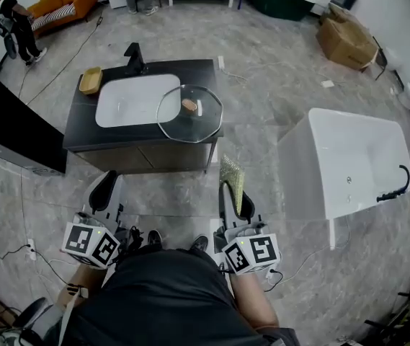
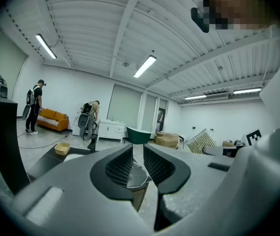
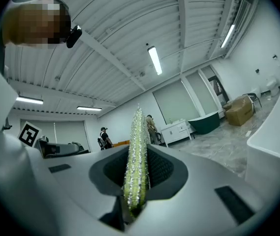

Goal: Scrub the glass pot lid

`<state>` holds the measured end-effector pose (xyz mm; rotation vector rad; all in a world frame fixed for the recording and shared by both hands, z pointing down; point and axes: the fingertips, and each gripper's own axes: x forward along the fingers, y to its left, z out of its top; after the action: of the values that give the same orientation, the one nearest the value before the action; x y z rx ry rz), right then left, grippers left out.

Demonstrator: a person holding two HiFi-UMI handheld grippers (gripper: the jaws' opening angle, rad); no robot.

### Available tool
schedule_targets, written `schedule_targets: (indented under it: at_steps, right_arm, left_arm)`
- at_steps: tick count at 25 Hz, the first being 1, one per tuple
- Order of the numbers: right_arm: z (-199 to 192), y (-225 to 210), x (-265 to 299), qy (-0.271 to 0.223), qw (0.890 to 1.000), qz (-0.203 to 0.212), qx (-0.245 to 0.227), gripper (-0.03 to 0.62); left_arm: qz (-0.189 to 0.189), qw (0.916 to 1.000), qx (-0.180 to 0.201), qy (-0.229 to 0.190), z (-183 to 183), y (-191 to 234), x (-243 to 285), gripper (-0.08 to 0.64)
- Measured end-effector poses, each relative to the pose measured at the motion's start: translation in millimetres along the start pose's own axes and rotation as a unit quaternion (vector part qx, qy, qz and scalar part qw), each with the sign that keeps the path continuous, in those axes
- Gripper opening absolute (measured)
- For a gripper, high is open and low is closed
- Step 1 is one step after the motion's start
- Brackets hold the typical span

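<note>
The glass pot lid [image 1: 189,112], with a wooden knob, lies over the right end of the white sink basin [image 1: 129,99] in a black vanity [image 1: 82,132]. Both grippers are held low, short of the vanity's front. My right gripper [image 1: 231,193] is shut on a yellow-green glittery scrubbing sponge [image 1: 230,175], which stands upright between the jaws [image 3: 137,151]. My left gripper [image 1: 104,191] is shut with nothing in it. A sliver of the lid [image 2: 139,173] shows through the narrow slit between its jaws.
A yellow dish [image 1: 90,80] and a black faucet [image 1: 133,55] sit at the vanity's back. A white bathtub [image 1: 349,164] stands to the right and a dark panel [image 1: 14,125] to the left. Cardboard boxes [image 1: 346,40], a person [image 1: 14,24] and an orange sofa [image 1: 64,2] are farther off.
</note>
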<state>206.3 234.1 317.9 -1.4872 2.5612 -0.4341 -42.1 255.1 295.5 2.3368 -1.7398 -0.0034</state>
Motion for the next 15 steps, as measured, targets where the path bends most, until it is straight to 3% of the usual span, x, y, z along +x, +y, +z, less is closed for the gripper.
schedule_targets:
  at_steps: [6, 10, 15]
  right_arm:
    - [2.8, -29.4, -1.4, -0.008, 0.999, 0.02, 0.025, 0.055]
    - [4.7, -40.9, 2.2, -0.006, 0.999, 0.03, 0.035, 0.055]
    - [-9.6, -69.4, 14.9, 0.008, 0.998, 0.001, 0.055, 0.055]
  left_arm:
    - [0.006, 0.9997, 0.021, 0.003, -1.1, -30.0, 7.8, 0.069]
    - [0.011, 0.9997, -0.013, 0.017, -5.9, -35.0, 12.3, 0.07]
    - [0.011, 0.9978, -0.056, 0.034, -20.0, -21.3, 29.8, 0.069]
